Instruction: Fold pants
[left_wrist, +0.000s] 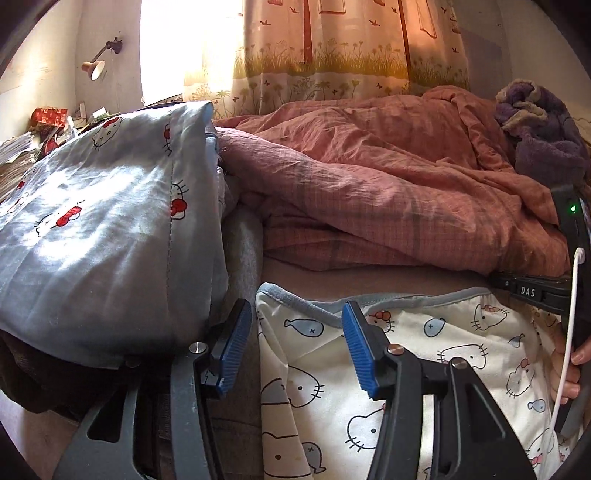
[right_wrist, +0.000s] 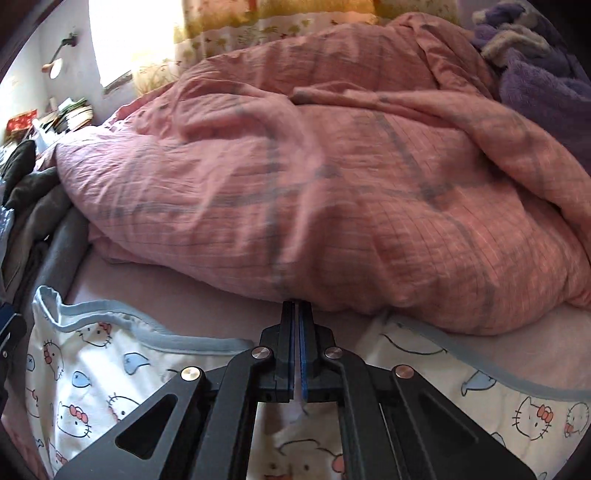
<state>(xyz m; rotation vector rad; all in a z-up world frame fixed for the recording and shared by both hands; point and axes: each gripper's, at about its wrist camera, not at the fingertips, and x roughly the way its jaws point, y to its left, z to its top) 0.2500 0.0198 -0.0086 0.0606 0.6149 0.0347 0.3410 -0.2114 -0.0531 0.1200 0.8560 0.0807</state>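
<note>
With the right gripper (right_wrist: 298, 332) clamped on the pants (right_wrist: 110, 369) at the waistband, the left gripper (left_wrist: 295, 347), jaws apart, is best closed squarely on its corner before lifting.

Your pants (right_wrist: 92, 373) lie on the bed (right_wrist: 207, 291) nearest you, the heaped duvet (right_wrist: 332, 192) behind them, a pillow (left_wrist: 103, 236) to their left, and a blanket (left_wrist: 543, 129) at the far right.
</note>
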